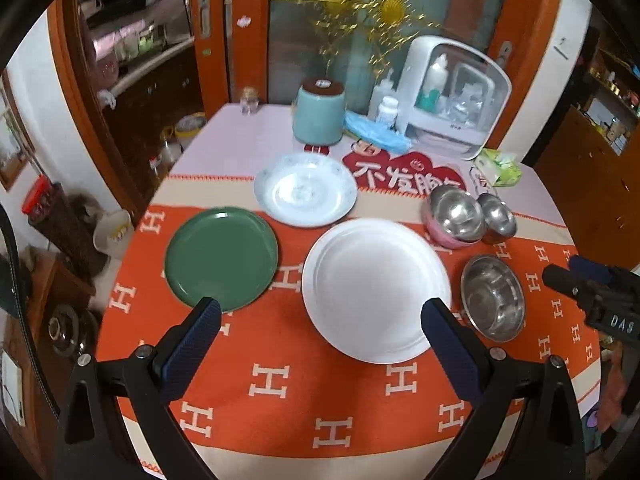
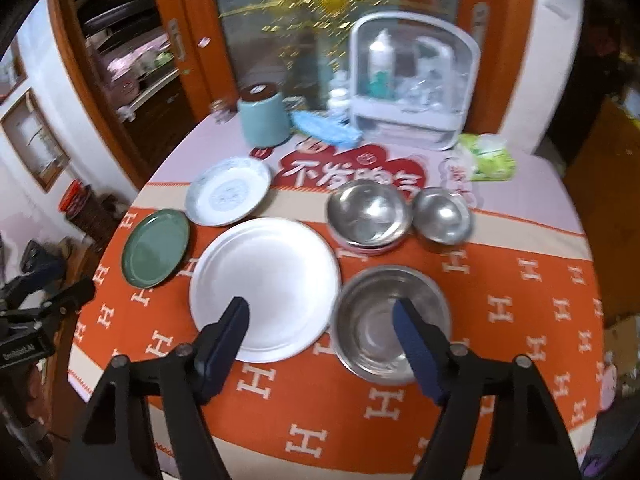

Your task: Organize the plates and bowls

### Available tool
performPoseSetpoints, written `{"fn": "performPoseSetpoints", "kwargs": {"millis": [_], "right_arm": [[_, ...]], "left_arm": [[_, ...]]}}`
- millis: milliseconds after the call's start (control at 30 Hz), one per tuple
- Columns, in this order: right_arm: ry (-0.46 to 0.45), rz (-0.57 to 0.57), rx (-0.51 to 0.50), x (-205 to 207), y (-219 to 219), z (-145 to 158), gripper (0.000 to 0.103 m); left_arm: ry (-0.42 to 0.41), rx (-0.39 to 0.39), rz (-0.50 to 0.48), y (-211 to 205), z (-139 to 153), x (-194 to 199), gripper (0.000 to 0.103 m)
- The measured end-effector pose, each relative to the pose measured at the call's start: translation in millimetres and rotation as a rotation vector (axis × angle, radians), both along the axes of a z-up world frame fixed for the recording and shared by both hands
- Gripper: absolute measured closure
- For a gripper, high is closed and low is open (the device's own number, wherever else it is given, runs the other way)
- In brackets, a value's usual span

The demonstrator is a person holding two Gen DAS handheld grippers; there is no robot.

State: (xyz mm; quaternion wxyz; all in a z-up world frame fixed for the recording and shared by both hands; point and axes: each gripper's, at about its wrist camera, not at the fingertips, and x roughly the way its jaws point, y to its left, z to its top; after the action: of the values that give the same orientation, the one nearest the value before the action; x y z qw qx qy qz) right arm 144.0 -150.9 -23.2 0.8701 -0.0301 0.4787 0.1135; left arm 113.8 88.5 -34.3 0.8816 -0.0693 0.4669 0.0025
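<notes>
Plates and bowls sit spread out on a round table with an orange cloth (image 1: 280,344) that has white H shapes on it. A big white plate (image 1: 376,288) lies in the middle. A green plate (image 1: 221,258) lies to its left, a little apart. A pale patterned plate (image 1: 305,189) sits farther back, between them. Just to the right of the white plate is a wide steel bowl (image 1: 493,298). Behind it a steel bowl sits inside a pink bowl (image 1: 454,216), and a small steel bowl (image 1: 497,218) is right beside that one (they look like they touch).

The left gripper (image 1: 320,312) hangs above the near part of the table with its jaws spread wide and nothing in them. One finger is over the edge of the green plate and the other is over the edge of the white plate.

The right gripper (image 2: 320,312) is also spread wide and holds nothing. It hangs above the spot where the white plate (image 2: 265,289) and the wide steel bowl (image 2: 394,322) sit side by side.

At the back of the table stand a teal jar (image 1: 320,114), a white box with a clear front (image 1: 456,100) and a green tissue pack (image 1: 499,166).
</notes>
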Motion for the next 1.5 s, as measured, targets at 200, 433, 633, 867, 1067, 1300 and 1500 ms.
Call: {"fn": "performPoseSetpoints", "kwargs": {"millis": [200, 433, 633, 867, 1067, 1300, 1500], "right_arm": [[0.170, 0.109, 0.078, 51.9, 12.8, -42.7, 0.052], [0.319, 0.115, 0.059, 103.3, 18.5, -100.2, 0.060], [0.402, 0.078, 0.036, 134.5, 16.3, -135.4, 0.061], [0.449, 0.078, 0.004, 148.7, 17.8, -156.1, 0.061], [0.476, 0.085, -0.022, 154.2, 19.4, -167.9, 0.065], [0.501, 0.089, -0.046, 160.0, 19.1, -176.6, 0.073], [0.498, 0.085, -0.052, 162.0, 18.9, -179.0, 0.074]], "left_arm": [[0.109, -0.091, -0.010, 15.4, -51.1, 21.8, 0.005], [0.260, -0.241, 0.022, 24.8, -111.4, 47.3, 0.012], [0.319, -0.293, 0.035, 23.6, -140.3, 69.0, 0.017], [0.373, -0.289, 0.028, 17.9, -160.5, 92.9, 0.027], [0.414, -0.311, 0.010, 15.8, -172.8, 107.4, 0.036], [0.467, -0.316, -0.011, 10.2, -184.9, 119.6, 0.059], [0.482, -0.302, -0.010, 10.4, -189.3, 124.0, 0.061]]}}
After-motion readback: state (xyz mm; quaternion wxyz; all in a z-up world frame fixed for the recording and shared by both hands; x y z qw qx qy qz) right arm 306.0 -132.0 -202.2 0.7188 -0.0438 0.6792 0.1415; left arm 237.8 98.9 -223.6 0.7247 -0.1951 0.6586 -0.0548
